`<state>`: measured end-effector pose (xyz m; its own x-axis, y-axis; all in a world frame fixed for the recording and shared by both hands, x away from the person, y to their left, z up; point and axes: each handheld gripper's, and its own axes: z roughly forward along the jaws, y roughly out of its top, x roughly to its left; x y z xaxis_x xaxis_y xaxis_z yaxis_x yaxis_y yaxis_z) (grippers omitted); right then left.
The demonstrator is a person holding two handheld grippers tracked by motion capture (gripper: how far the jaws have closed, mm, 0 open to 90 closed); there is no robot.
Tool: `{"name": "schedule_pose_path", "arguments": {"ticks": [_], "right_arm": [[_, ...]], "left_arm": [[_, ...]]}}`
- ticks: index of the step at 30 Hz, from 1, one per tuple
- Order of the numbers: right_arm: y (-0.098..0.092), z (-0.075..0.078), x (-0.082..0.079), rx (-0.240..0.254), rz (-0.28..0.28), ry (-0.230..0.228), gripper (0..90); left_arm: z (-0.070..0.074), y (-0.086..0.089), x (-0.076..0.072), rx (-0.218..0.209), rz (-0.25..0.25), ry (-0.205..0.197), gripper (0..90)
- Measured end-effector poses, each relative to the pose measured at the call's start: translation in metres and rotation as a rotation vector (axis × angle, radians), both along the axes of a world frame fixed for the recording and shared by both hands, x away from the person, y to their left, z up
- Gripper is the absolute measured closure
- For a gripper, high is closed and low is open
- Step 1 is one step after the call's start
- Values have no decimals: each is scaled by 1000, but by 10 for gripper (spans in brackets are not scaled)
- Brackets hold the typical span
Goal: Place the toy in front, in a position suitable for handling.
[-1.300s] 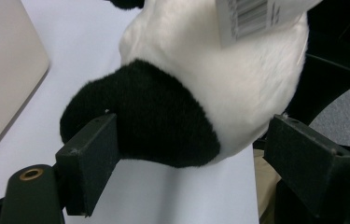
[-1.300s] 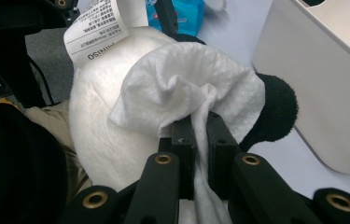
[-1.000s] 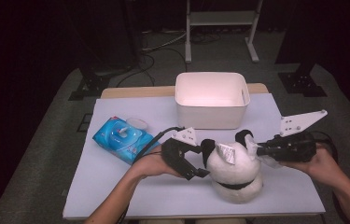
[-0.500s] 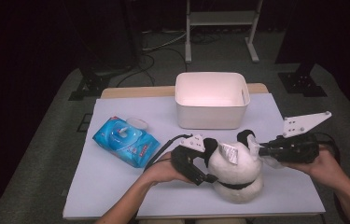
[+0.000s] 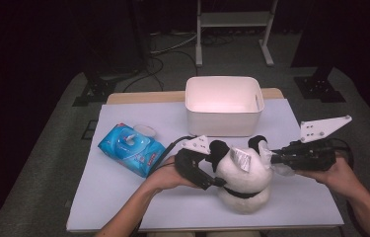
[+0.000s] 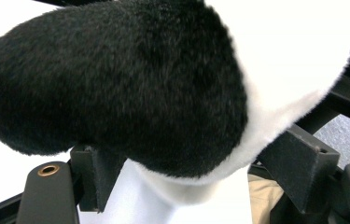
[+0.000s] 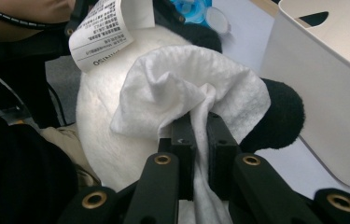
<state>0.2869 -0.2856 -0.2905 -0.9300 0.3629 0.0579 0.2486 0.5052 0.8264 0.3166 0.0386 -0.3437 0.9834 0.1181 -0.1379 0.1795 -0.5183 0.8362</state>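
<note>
A black-and-white panda plush (image 5: 244,180) sits near the table's front edge, with a paper tag (image 5: 241,160) on its head. My left gripper (image 5: 216,181) is at the plush's left side. In the left gripper view its jaws (image 6: 196,163) have just been closing, and a black-furred part of the plush (image 6: 116,88) fills the gap and touches both pads. My right gripper (image 5: 271,159) is shut on a white wipe (image 7: 182,88), which it presses against the plush's head beside a black ear (image 7: 280,116).
A white bin (image 5: 222,118) stands just behind the plush, close to the right gripper. A blue pack of wipes (image 5: 130,148) lies at the left. The light table top (image 5: 123,197) ends right in front of the plush. Dark floor and stands lie beyond.
The left gripper has slid in toward the plush's left side and dropped slightly, with its jaws now around the fur. The right gripper and wipe have stayed on the head.
</note>
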Motion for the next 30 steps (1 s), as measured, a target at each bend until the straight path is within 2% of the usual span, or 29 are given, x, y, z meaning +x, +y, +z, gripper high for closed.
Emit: {"name": "schedule_pose_path", "arguments": {"ticks": [4, 6, 7, 9, 11, 14, 17, 20, 24, 30], "right_arm": [[5, -7, 5, 11, 17, 26, 835], [11, -13, 8, 29, 41, 53, 836], [15, -15, 8, 26, 43, 51, 836], [17, -15, 9, 40, 56, 51, 836], [20, -14, 9, 34, 59, 47, 835], [25, -8, 8, 6, 66, 38, 835], [31, -2, 8, -7, 84, 27, 836], [39, 2, 8, -7, 112, 24, 836], [44, 3, 7, -4, 122, 19, 836], [51, 11, 6, 16, 142, -5, 836]], "left_arm": [[15, 12, 1, -1, 16, -33, 242], [18, 14, 0, 34, 16, -40, 240], [17, 16, 0, 42, 16, -36, 239], [14, 20, 0, 29, 16, -29, 237], [12, 20, 0, 22, 13, -16, 213], [9, 18, 0, 10, 9, -3, 187], [8, 13, -1, 7, 12, 11, 144], [5, 8, 0, 11, 13, 9, 105], [7, 10, 0, 0, 14, 2, 144], [17, 12, 0, 19, 14, -52, 201]]}}
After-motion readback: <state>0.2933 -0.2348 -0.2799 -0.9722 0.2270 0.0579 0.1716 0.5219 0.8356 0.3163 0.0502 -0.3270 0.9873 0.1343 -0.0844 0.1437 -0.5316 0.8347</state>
